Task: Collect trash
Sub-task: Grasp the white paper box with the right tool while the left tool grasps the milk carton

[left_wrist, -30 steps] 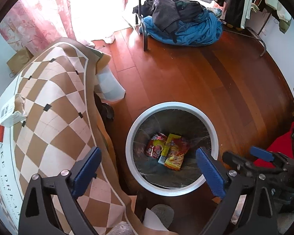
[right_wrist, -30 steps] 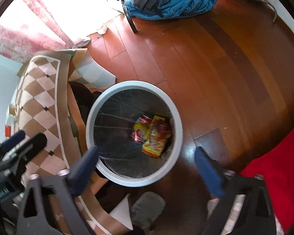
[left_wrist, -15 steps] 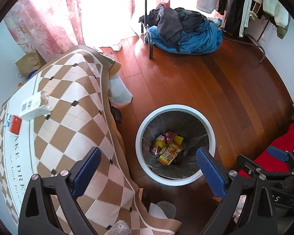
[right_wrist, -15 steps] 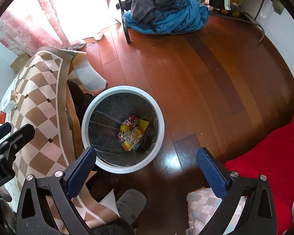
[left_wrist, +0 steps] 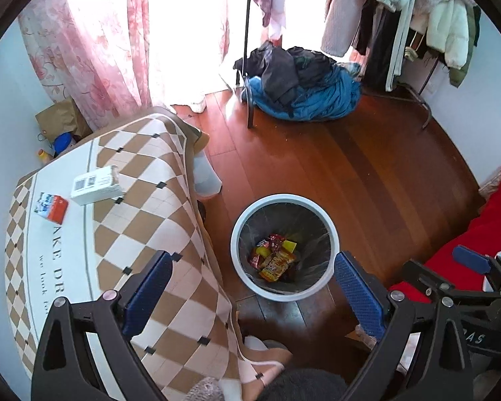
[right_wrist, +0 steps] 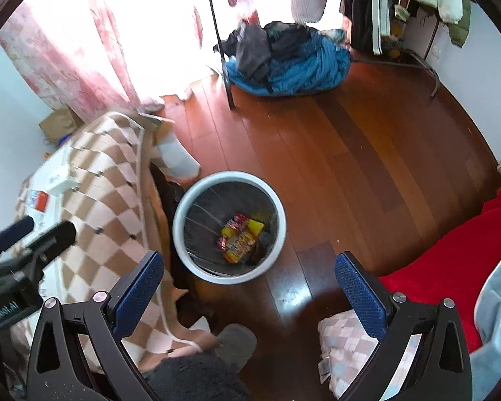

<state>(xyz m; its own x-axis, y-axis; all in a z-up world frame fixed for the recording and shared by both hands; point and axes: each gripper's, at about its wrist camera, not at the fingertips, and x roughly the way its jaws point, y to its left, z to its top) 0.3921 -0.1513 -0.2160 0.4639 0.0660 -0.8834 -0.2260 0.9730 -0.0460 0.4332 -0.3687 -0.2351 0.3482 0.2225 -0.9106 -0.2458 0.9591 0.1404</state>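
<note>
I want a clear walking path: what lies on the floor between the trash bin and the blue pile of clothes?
Only bare wooden floor lies between the trash bin and the blue pile of clothes; both wrist views show it.

Glossy wood floor (left_wrist: 367,173), cloth table cover (left_wrist: 143,234), shiny foil wrappers (left_wrist: 274,264).

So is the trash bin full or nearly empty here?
Nearly empty. The white trash bin stands upright, and only a few snack wrappers lie at its bottom, with most of the dark liner wall bare.

Wrappers (left_wrist: 273,260) in bin (left_wrist: 330,230), beside table (left_wrist: 170,234)
</note>
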